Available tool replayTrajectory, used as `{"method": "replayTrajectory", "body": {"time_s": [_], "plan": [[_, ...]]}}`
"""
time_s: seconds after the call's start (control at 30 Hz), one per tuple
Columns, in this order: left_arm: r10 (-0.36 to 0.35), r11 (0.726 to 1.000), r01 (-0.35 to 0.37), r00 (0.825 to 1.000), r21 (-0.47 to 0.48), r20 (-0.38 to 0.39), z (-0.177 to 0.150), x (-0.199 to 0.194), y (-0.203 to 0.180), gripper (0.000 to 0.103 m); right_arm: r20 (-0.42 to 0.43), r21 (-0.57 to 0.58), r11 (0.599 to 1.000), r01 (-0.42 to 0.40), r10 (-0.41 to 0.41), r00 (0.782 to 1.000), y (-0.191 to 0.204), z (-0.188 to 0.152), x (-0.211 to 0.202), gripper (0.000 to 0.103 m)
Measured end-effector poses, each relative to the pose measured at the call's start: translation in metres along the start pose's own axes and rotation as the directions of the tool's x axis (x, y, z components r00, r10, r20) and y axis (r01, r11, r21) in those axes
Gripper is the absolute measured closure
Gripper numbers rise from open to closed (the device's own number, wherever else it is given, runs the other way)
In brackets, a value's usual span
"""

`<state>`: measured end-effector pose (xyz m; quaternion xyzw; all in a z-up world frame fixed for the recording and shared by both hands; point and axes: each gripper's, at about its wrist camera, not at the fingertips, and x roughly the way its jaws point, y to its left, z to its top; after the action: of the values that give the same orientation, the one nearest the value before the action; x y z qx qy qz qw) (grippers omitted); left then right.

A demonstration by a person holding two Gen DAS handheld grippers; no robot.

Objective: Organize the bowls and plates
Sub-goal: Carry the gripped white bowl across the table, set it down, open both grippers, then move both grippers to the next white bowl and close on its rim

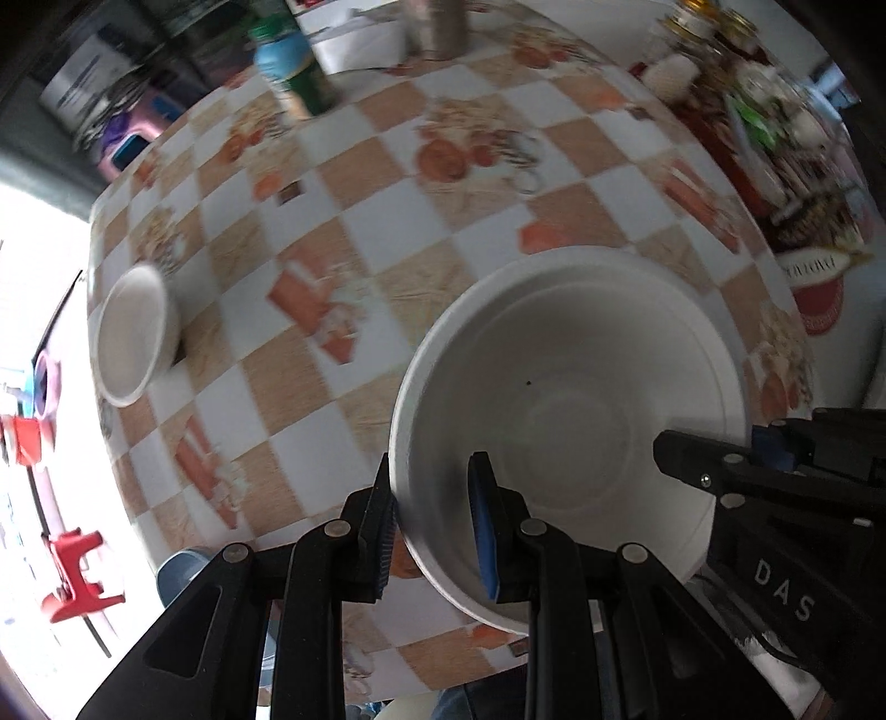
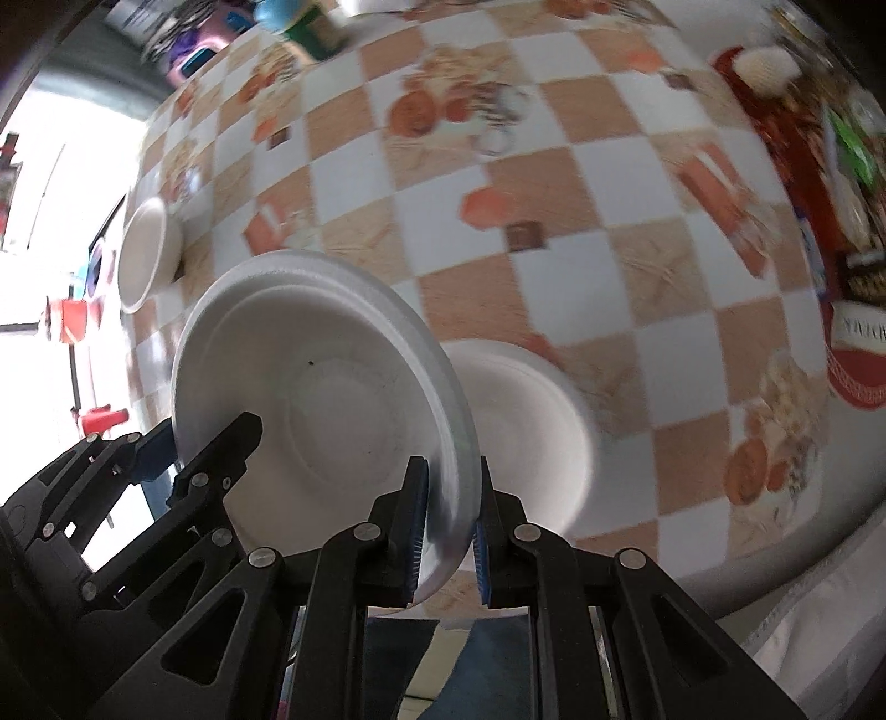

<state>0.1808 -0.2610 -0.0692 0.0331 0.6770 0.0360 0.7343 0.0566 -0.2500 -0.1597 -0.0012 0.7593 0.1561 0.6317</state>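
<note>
Foam plate carried over the surface by both grippers

The checkered surface point(image 2: 609, 221) lies below; the foam plate point(image 2: 332, 387) hangs above it, left gripper point(image 1: 432, 520) and right gripper point(image 2: 448, 526) each pinching opposite rim edges. A foam bowl point(image 2: 526, 421) sits directly beneath, nearer the right gripper; a smaller bowl point(image 1: 133, 332) lies well left.

mid tablecloth point(image 1: 343, 232) lies bare; small bowl point(image 1: 133, 332) left, blurred clutter point(image 1: 775, 127) right.

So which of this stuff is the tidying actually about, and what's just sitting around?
Part of the job:
held white plate, clamped by left gripper and right gripper
white bowl
small bowl

Just lying about:
green bottle
jars
metal can
</note>
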Motion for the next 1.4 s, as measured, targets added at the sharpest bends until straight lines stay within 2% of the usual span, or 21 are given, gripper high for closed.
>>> {"method": "replayTrajectory", "body": {"time_s": [0.27,0.37,0.4,0.43,0.5,0.63,0.67,0.7,0.77,0.87,0.97,1.4], "plan": [[-0.028,0.998,0.03,0.999,0.06,-0.034,0.002,0.014,-0.031,0.077,-0.012,0.062,0.998,0.016,-0.015,1.0,-0.038,-0.011,0.005,0.086],[-0.044,0.997,0.047,0.998,0.058,-0.041,0.002,0.017,-0.033,0.071,-0.021,0.07,0.997,0.018,-0.017,1.0,-0.045,-0.012,0.009,0.086],[-0.044,0.997,0.046,0.998,0.057,-0.043,0.002,0.017,-0.033,0.063,-0.023,0.068,0.998,0.02,-0.018,1.0,-0.046,-0.012,0.01,0.086],[-0.039,0.998,0.041,0.998,0.055,-0.042,0.002,0.017,-0.033,0.05,-0.026,0.067,0.998,0.021,-0.019,0.999,-0.046,-0.012,0.012,0.086],[-0.024,0.998,0.026,0.999,0.05,-0.026,0.0,0.015,-0.029,0.033,-0.031,0.067,0.997,0.025,-0.023,0.999,-0.047,-0.011,0.014,0.086],[-0.024,0.999,0.025,1.0,0.028,-0.013,-0.003,0.012,-0.016,0.025,-0.038,0.07,0.997,0.031,-0.028,0.999,-0.048,-0.007,0.018,0.084],[-0.026,1.0,0.027,1.0,0.015,-0.016,-0.004,0.012,-0.011,0.025,-0.038,0.072,0.997,0.034,-0.031,0.999,-0.048,-0.006,0.018,0.069],[-0.024,1.0,0.024,1.0,0.005,-0.018,-0.005,0.013,-0.008,0.024,-0.034,0.077,0.996,0.038,-0.035,0.999,-0.048,-0.004,0.017,0.041],[-0.03,0.999,0.03,0.999,-0.02,-0.023,-0.007,0.014,0.002,0.024,-0.014,0.078,0.995,0.06,-0.059,0.998,-0.048,-0.003,0.013,0.031],[-0.044,0.997,0.042,0.999,-0.058,-0.031,-0.012,0.014,0.015,0.024,-0.012,0.09,0.995,0.049,-0.048,0.999,-0.049,0.0,0.01,0.031],[-0.045,0.996,0.042,0.998,-0.08,-0.032,-0.018,0.014,0.025,0.024,0.008,0.089,0.995,0.053,-0.054,0.999,-0.047,0.002,0.006,0.012],[-0.06,0.982,0.057,0.998,-0.179,-0.01,-0.031,0.009,0.069,0.023,0.013,-0.016,0.999,0.041,-0.041,0.999,0.012,0.02,0.003,0.012]]}}
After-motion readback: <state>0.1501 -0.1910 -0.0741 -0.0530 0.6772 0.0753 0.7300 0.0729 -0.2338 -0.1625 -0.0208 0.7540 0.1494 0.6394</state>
